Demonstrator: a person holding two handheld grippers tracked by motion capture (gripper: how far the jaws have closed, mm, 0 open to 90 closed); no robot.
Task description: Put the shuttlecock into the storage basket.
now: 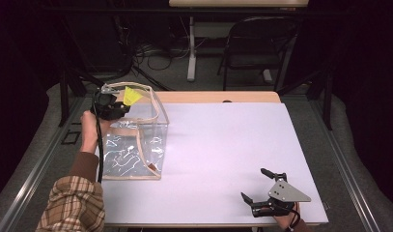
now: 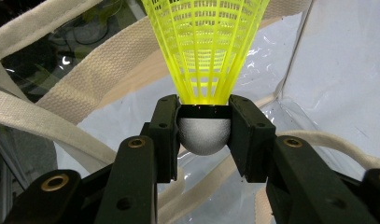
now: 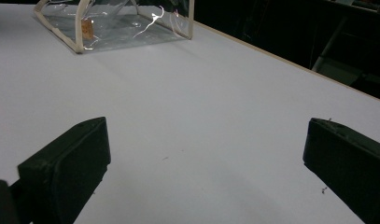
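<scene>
**A:** High view first: where is the shuttlecock (image 1: pixel 132 96) relative to the bag (image 1: pixel 136 145)?

**B:** Above the bag's open top, at its far end. The left gripper (image 1: pixel 120 104) carries it there, skirt pointing away from the hand. In the left gripper view the jaws are pinching the round white cork, one on each side, with the yellow skirt sticking out past them over the clear plastic and the cream straps (image 2: pixel 85 74).

**A:** So how far along would you put it?

**B:** I'd say the pick-up is done and the carry nearly so. What's left, by my reading, is lowering it through the mouth and letting go. Nothing lies inside the bag that I can make out, only glare on the plastic.

**A:** And the right gripper (image 1: pixel 262 187)?

**B:** Idle, well away from the bag at the near right corner of the worktop (image 1: pixel 223 145). Its jaws are spread wide with nothing between them; the right gripper view looks across bare white surface to the bag far off.

**A:** Room to move?

**B:** Plenty to the right of the bag, all open worktop. The tight spot is the bag's mouth: the straps loop loosely round the rim and could snag the skirt on the way down. The bag also sits close to the worktop's left edge, so a push from the right might slide it off.
</scene>
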